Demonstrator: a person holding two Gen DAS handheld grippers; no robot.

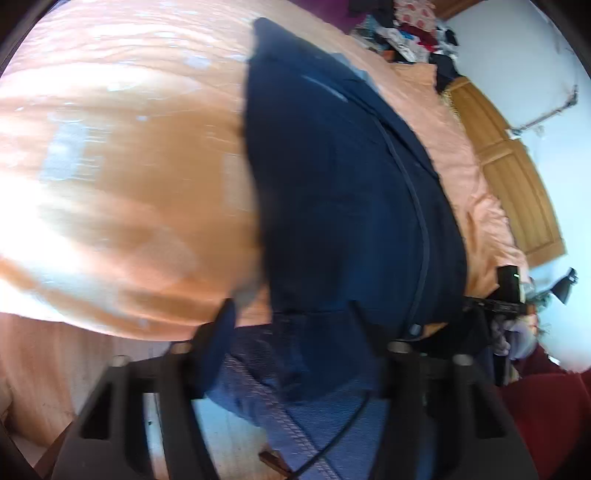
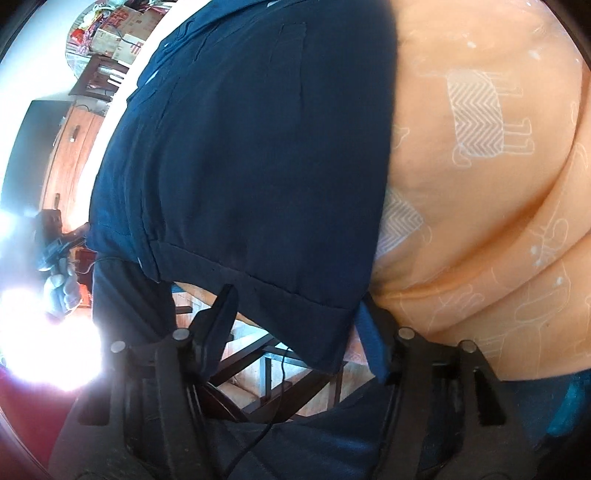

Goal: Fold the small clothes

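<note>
A navy garment (image 1: 343, 192) lies flat on the orange bedsheet (image 1: 129, 155), its near hem hanging over the bed's edge. My left gripper (image 1: 290, 308) is open, with one corner of that hem between its spread fingers. The right wrist view shows the same navy garment (image 2: 251, 147) with a stitched hem. My right gripper (image 2: 295, 299) is open as well and straddles the other hem corner. Each gripper shows in the other's view: the right one (image 1: 508, 295) in a gloved hand, the left one (image 2: 55, 240) in glare.
The orange sheet (image 2: 480, 221) has white animal prints. A pile of clothes (image 1: 413, 33) lies at the far end of the bed, beside a wooden headboard (image 1: 509, 173). Cardboard boxes (image 2: 118, 33) and a wooden cabinet (image 2: 70, 155) stand beyond. Floor and a dark frame (image 2: 266, 373) lie below.
</note>
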